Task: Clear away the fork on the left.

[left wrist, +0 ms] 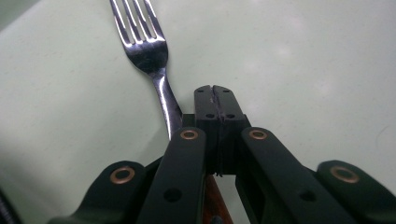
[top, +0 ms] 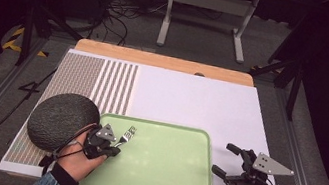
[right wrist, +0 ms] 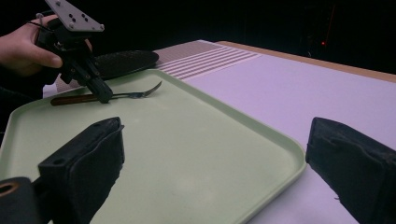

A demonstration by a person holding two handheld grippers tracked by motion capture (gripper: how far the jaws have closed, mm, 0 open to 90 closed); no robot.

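Observation:
A metal fork (top: 128,133) with a wooden handle lies on the pale green tray (top: 164,173), near its left rim, tines pointing away. My left gripper (top: 114,151) sits low over the fork's neck with its jaws pressed together. In the left gripper view the fork (left wrist: 154,60) runs past the left side of the closed jaws and under them, not between them. My right gripper (top: 225,158) hovers at the tray's right rim, jaws wide apart and empty. The right gripper view has the fork (right wrist: 135,93) flat on the tray (right wrist: 187,149), with the left gripper (right wrist: 103,97) touching it.
A dark grey, round, textured mat (top: 62,121) lies just left of the tray, against my left hand. The tray rests on a white board (top: 191,102) with a striped and dotted pattern at its left. Table legs and cables stand on the floor beyond.

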